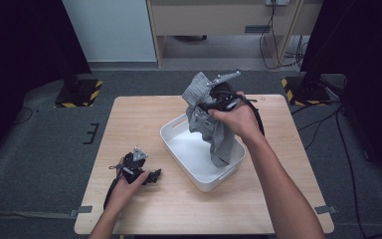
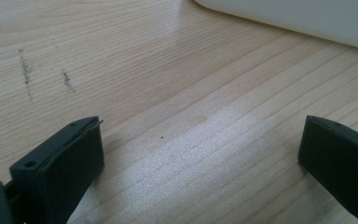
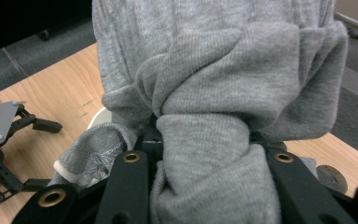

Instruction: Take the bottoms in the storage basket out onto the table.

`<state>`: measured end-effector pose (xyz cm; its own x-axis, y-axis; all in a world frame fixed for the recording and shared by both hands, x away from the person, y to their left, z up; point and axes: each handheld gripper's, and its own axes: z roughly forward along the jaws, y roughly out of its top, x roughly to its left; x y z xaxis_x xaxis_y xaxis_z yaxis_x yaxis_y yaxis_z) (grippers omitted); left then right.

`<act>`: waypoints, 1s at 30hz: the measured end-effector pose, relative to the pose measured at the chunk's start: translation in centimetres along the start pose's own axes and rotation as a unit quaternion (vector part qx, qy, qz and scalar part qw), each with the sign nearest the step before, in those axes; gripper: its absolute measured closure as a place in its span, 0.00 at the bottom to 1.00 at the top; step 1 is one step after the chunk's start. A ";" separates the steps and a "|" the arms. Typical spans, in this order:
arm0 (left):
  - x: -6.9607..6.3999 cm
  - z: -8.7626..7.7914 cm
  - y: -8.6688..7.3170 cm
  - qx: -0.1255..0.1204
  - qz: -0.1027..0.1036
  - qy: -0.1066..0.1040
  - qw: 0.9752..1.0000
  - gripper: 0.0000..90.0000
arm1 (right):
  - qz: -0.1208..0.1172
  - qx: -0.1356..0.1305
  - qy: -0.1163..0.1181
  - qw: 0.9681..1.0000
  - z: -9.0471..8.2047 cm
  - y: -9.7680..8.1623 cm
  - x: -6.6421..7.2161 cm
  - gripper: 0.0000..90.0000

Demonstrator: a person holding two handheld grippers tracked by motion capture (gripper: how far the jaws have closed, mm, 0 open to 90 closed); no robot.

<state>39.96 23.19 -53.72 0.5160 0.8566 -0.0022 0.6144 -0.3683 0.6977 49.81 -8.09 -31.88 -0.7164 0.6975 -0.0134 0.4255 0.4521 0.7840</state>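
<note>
A grey knitted garment (image 1: 206, 119) hangs bunched from my right gripper (image 1: 214, 97), held above the far end of a white bin (image 1: 179, 144). Its lower end dangles into the bin. In the right gripper view the cloth (image 3: 214, 93) is wedged between both black jaws, and the right gripper (image 3: 207, 158) is shut on it. My left gripper (image 1: 151, 175) rests on the wooden table (image 1: 129, 129) left of the bin. In its own view the left gripper (image 2: 200, 140) stands wide open over bare wood, with nothing between its jaws.
The bin's white wall (image 2: 307, 18) lies just beyond the left gripper. The left gripper (image 3: 0, 140) with its grey plate also appears at the left of the right gripper view. Dark stands with striped bases (image 1: 77, 94) flank the table on grey carpet.
</note>
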 end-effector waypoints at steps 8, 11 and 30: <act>0.0 0.0 0.0 0.000 0.000 0.000 1.000 0.00 | 0.005 -0.012 0.003 1.000 -0.8 0.7 -0.2 0.72; 0.0 0.0 0.0 0.000 0.000 0.000 1.000 0.00 | 0.005 -0.015 0.003 1.000 -1.0 0.9 -0.2 0.72; 0.0 0.0 0.0 0.001 0.001 0.000 1.000 0.00 | 0.007 -0.041 -0.002 0.999 -3.9 3.2 -0.5 0.72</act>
<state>39.96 23.20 -53.72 0.5163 0.8564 -0.0009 0.6145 -0.3697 0.6969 49.43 -9.16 -26.93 -0.7084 0.7058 -0.0033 0.3894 0.3947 0.8323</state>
